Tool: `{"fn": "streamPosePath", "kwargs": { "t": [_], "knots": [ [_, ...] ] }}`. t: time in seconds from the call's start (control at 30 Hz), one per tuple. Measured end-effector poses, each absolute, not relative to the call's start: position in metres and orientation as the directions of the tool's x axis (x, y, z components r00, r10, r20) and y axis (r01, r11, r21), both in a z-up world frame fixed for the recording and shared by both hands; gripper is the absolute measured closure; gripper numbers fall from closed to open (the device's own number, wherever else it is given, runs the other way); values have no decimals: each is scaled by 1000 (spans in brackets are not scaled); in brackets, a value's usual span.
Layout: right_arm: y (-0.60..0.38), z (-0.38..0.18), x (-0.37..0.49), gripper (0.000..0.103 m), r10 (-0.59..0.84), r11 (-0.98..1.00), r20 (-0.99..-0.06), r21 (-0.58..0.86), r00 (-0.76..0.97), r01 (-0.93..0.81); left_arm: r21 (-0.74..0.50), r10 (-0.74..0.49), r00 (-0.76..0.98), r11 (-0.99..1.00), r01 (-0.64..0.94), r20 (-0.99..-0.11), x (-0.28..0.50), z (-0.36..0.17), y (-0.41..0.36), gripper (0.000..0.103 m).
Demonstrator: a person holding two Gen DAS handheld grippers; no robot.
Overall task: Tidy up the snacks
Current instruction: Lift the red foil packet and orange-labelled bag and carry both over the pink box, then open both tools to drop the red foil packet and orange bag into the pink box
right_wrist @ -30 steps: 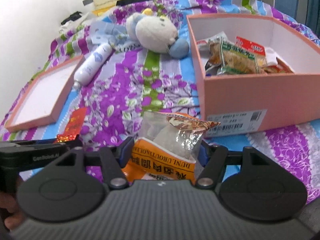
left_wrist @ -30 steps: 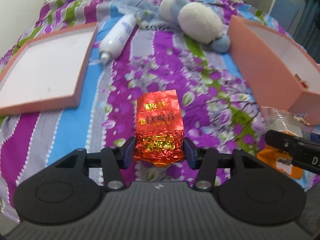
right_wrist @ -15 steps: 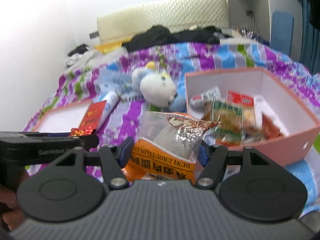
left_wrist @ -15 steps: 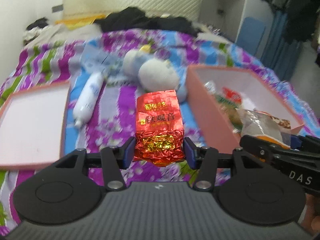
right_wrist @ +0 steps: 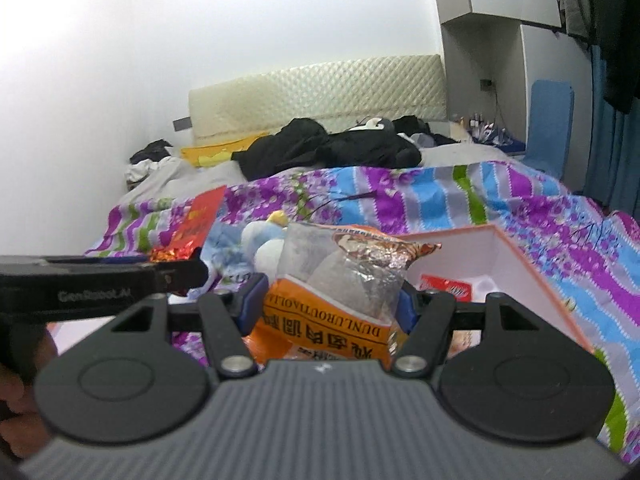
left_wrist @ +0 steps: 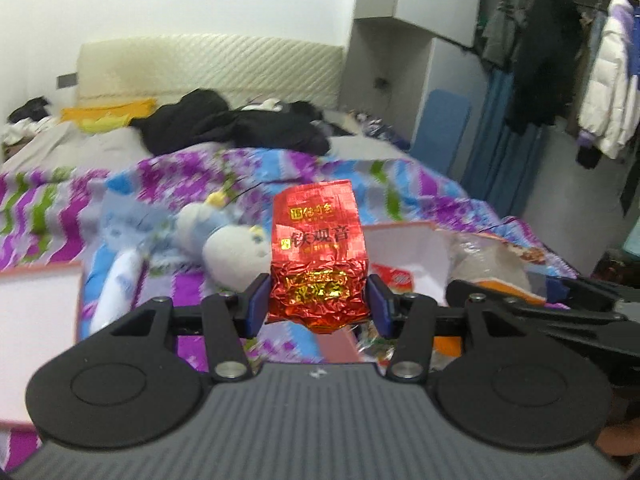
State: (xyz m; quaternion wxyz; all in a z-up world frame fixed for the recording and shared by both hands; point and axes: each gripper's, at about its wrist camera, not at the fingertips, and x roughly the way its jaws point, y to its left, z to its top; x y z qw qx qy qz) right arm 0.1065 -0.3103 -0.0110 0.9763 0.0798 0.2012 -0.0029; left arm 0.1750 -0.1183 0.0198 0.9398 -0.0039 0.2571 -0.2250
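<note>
My left gripper (left_wrist: 318, 304) is shut on a red foil tea packet (left_wrist: 318, 252) and holds it up in the air, over the near left corner of the pink box (left_wrist: 404, 240). My right gripper (right_wrist: 328, 306) is shut on an orange and clear snack bag (right_wrist: 340, 288), raised above the box's near side (right_wrist: 532, 272). The box holds several snacks; a red packet (right_wrist: 444, 286) shows inside. In the right wrist view the left gripper (right_wrist: 176, 270) and the red tea packet (right_wrist: 196, 220) are at the left. The right gripper (left_wrist: 520, 300) and its bag (left_wrist: 492, 264) show at right in the left wrist view.
The flowered bedspread (right_wrist: 440, 196) carries a plush toy (left_wrist: 232, 248), a white bottle (left_wrist: 116, 284) and the pink box lid (left_wrist: 36, 312) at left. Black clothes (left_wrist: 232, 124) lie by the headboard. A wardrobe and hanging coats (left_wrist: 560, 60) stand at right.
Both grippers have risen and tilted up with their packets held, so the views now take in the headboard and room. They have moved from the bedspread towards the pink box.
</note>
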Motion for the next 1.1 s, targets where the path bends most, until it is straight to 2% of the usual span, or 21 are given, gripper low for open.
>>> {"fn": "streamPosePath", "kwargs": {
  "t": [0.2, 0.53, 0.77, 1.1],
  "knots": [
    [-351, -24, 129, 36, -29, 982, -418, 156, 908, 103, -145, -473, 732, 873, 466, -490, 204, 12, -162, 46],
    [-424, -85, 178, 36, -60, 955, -568, 207, 821, 214, -180, -525, 606, 825, 536, -597, 277, -45, -239, 46],
    [-449, -126, 206, 36, -43, 949, -669, 205, 742, 241, -190, -505, 525, 819, 541, -685, 316, -93, -279, 46],
    [-457, -146, 207, 35, -13, 938, -694, 240, 720, 248, -171, -464, 496, 833, 526, -734, 331, -113, -288, 45]
  ]
}}
